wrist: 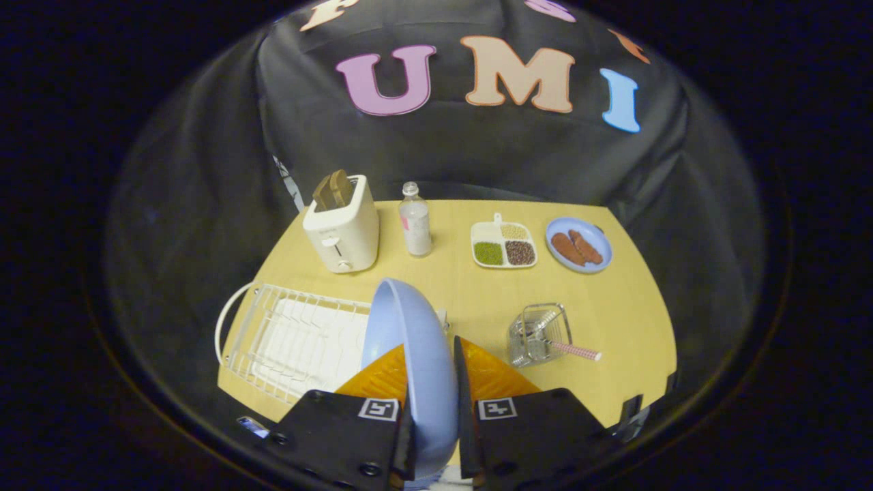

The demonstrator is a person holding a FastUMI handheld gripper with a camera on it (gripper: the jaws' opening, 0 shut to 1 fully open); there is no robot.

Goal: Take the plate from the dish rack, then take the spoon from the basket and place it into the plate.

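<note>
gripper (432, 409) clamped on plate (409, 327), one finger on each face, plate held on edge above table's (614, 307) near edge. white rack (293, 337) at near left corner, slots bare. wire basket (539, 334) right of fingers, holding spoon (573, 350) (pink dotted handle poking out to the right). along far edge: toaster (342, 228) with bread in it, bottle (415, 221), tray (503, 244) of beans and grains, blue dish (578, 244) with two sausages.

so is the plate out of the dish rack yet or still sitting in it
Out. The blue plate stands on edge, clamped between the tongs, lifted clear of the white dish rack, whose slots hold nothing.
</note>
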